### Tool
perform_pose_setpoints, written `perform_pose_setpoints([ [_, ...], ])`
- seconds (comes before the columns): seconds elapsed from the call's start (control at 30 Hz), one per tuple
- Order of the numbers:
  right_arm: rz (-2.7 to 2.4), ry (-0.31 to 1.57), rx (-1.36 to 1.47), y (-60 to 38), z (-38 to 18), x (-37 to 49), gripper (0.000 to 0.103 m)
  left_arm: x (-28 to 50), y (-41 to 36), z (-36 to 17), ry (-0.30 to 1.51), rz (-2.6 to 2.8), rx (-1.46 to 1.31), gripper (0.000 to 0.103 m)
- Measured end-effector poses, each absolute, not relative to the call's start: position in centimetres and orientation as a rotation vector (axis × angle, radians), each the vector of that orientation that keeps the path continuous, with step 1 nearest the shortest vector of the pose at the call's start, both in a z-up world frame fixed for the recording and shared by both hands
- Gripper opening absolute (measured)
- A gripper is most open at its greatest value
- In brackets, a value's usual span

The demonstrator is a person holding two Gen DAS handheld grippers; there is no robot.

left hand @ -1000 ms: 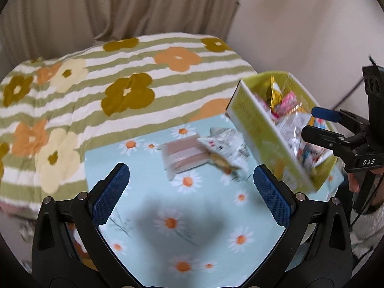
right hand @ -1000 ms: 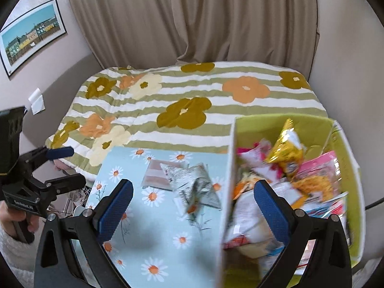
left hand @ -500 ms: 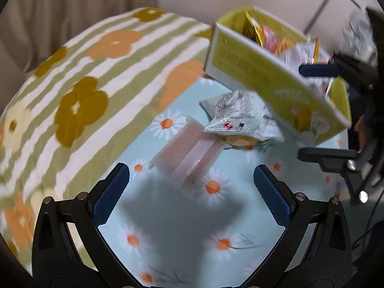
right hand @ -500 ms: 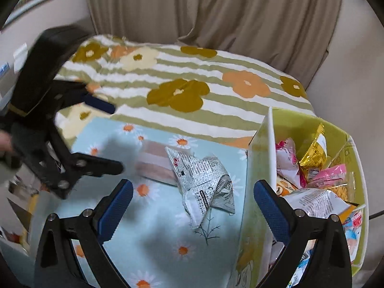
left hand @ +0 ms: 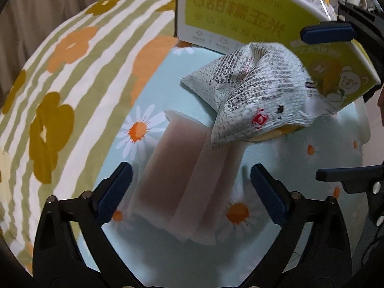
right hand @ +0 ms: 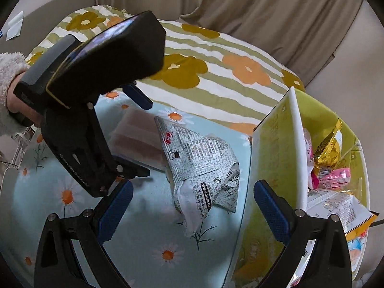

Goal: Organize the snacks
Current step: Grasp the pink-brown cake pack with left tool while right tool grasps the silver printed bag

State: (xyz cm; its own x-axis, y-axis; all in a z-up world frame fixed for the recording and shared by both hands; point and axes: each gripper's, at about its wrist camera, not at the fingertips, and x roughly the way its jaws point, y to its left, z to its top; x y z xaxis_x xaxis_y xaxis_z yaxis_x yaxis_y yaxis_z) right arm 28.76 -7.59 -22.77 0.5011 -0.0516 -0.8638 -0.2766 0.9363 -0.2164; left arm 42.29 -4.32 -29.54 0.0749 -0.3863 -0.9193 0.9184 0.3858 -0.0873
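Note:
A pale pink wrapped snack pack [left hand: 187,180] lies flat on the daisy-print cloth [left hand: 300,172]. A crumpled silver printed snack bag [left hand: 254,96] overlaps its far end. My left gripper [left hand: 192,192] is open, its fingers either side of the pink pack's near half. In the right wrist view the left gripper [right hand: 139,136] straddles the pink pack [right hand: 136,136]. My right gripper [right hand: 192,211] is open and empty above the silver bag [right hand: 201,168]. The yellow-green box [right hand: 271,158] full of snack packets [right hand: 331,168] stands right of the bag.
The cloth lies on a bed with a green-striped flowered cover [right hand: 216,72]. The box's printed side [left hand: 240,16] rises just behind the silver bag. Curtains [right hand: 264,7] hang behind the bed.
My left gripper has moved down and forward until its fingers straddle the pink pack. My right gripper has dropped closer to the silver bag. Both stay open.

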Motion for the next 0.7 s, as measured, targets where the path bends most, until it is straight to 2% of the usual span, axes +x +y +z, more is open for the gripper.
perform_pose_setpoints([
  [0.07,0.139,1.048,-0.348,-7.6,-22.9,28.9,0.1,42.5,-4.8,-30.0,1.086,-1.08,0.631,0.084],
  [0.23,0.144,1.053,-0.345,-7.7,-23.3,29.6,0.1,42.5,-5.4,-30.3,1.063,-1.089,0.65,0.08],
  [0.3,0.144,1.052,-0.354,-7.6,-23.3,29.6,0.1,42.2,-5.5,-30.1,1.046,-1.094,0.667,0.072],
  [0.7,0.146,1.054,-0.51,-6.3,-25.0,30.7,0.1,40.9,-2.0,-29.7,1.089,-1.034,0.627,0.069],
])
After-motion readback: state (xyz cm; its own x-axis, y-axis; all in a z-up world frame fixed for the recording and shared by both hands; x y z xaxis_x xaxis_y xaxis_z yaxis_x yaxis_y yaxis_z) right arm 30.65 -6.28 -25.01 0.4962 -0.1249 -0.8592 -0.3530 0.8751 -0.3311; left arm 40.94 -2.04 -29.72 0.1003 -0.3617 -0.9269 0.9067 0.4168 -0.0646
